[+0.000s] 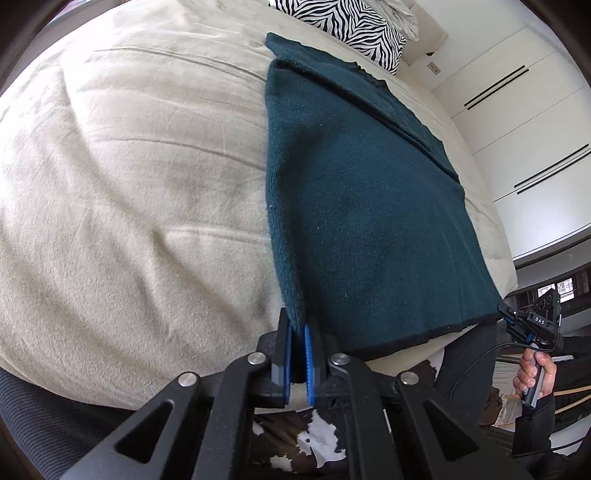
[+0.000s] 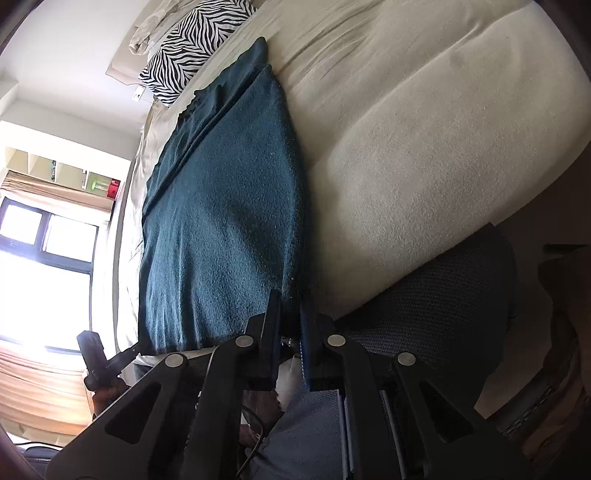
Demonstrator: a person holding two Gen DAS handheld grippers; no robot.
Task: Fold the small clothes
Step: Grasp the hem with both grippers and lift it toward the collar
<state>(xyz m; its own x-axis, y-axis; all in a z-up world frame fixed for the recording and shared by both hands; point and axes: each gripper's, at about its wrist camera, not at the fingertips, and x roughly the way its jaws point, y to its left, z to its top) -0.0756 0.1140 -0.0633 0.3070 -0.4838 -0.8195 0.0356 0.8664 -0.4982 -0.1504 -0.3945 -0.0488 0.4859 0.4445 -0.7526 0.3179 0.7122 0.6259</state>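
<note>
A dark teal knit garment lies stretched lengthwise on the beige bed, partly folded, with a second layer showing along its far side. My left gripper is shut on its near left corner. My right gripper is shut on the other near corner of the garment, at the hem. The right gripper also shows in the left wrist view, clamped on the garment's near right corner, with a hand on its handle.
A zebra-striped pillow lies at the head of the bed. White wardrobe doors stand on one side. A bright window is on the other. A dark mesh chair sits by the bed's near edge.
</note>
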